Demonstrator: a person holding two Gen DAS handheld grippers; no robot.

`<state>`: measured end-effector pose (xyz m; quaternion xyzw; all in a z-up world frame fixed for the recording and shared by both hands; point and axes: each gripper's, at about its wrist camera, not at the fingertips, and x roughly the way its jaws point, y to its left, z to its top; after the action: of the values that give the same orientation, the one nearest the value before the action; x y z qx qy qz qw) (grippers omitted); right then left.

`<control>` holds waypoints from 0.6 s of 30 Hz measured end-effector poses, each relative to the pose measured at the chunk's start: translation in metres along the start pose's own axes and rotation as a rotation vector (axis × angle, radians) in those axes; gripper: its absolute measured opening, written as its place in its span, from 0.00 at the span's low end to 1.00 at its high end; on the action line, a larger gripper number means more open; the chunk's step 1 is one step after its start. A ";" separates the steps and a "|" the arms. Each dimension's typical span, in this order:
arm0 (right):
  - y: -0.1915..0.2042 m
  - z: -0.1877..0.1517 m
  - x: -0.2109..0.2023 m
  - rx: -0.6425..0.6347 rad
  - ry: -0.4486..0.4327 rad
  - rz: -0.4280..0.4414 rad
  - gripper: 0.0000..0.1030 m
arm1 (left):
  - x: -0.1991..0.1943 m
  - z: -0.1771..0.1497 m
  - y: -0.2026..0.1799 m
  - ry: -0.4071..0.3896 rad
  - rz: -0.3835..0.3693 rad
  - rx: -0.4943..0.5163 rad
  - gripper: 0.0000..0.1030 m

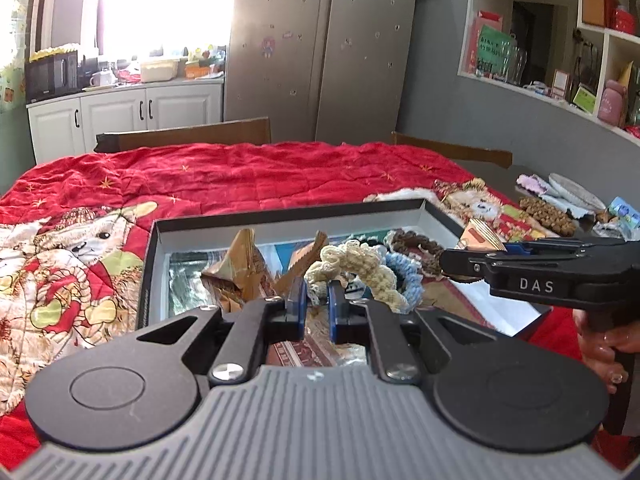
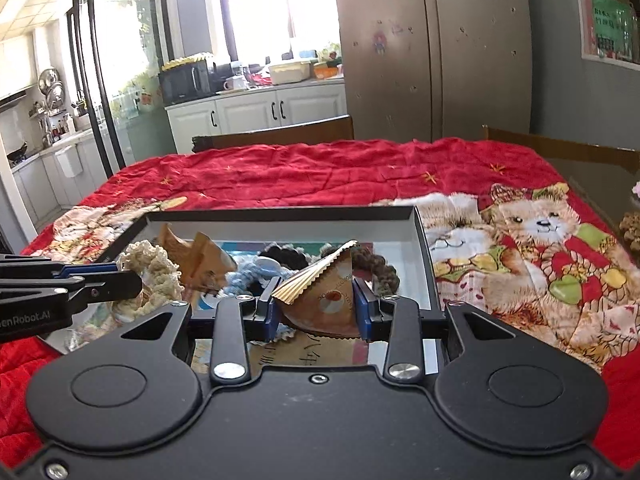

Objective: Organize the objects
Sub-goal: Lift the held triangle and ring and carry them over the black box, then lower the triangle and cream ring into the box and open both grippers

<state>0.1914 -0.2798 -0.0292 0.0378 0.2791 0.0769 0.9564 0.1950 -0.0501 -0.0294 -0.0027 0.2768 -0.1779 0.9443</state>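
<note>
A: Right gripper (image 2: pixel 316 312) has its jaws clamped on the gold packet (image 2: pixel 320 288), over the box's (image 2: pixel 280 213) near edge.

B: Left gripper (image 1: pixel 316 310) is nearly closed on the cream scrunchie (image 1: pixel 360 268). Release both low, farther in.

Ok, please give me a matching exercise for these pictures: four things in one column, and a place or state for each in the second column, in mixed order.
Things:
1. box
2. blue scrunchie
3. right hand-held gripper
4. microwave

Place or state:
a. on the counter
b. shut on a gold packet
c. on the red blanket
d. in the box

Pairs: 1-c, 2-d, 3-b, 4-a
</note>
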 end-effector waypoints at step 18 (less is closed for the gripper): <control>-0.004 -0.013 0.024 0.012 0.046 -0.008 0.34 | 0.031 -0.011 -0.011 0.064 0.050 0.085 0.13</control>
<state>0.2048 -0.2797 -0.0532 0.0406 0.3017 0.0725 0.9498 0.2101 -0.0699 -0.0533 0.0500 0.2992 -0.1658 0.9384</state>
